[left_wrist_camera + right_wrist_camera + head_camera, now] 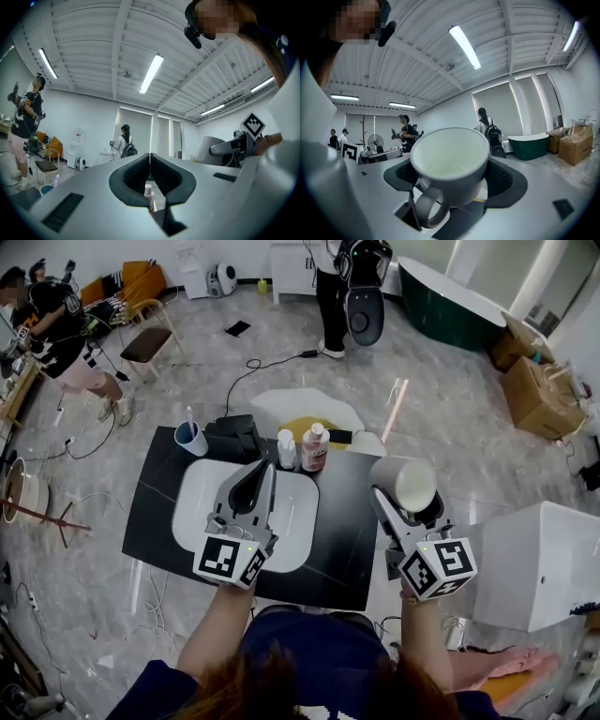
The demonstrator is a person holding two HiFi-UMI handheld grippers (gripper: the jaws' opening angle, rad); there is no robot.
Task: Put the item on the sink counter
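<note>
A pale grey mug [403,482] with a white inside is clamped between the jaws of my right gripper [406,495]. It hangs over the right end of the black sink counter [164,514]. In the right gripper view the mug [449,165] fills the gap between the pads, mouth towards the camera and handle [425,210] at the lower left. My left gripper [265,471] hovers over the white basin [199,501] with its jaws pressed together and nothing in them. Its closed tips [150,157] point across the room in the left gripper view.
Along the counter's far edge stand a blue cup with a toothbrush [190,439], a black box [232,437], a white bottle [287,450] and a pink bottle [315,448]. A white cabinet [539,563] stands right of the counter. People, a chair [150,338] and cables are on the floor beyond.
</note>
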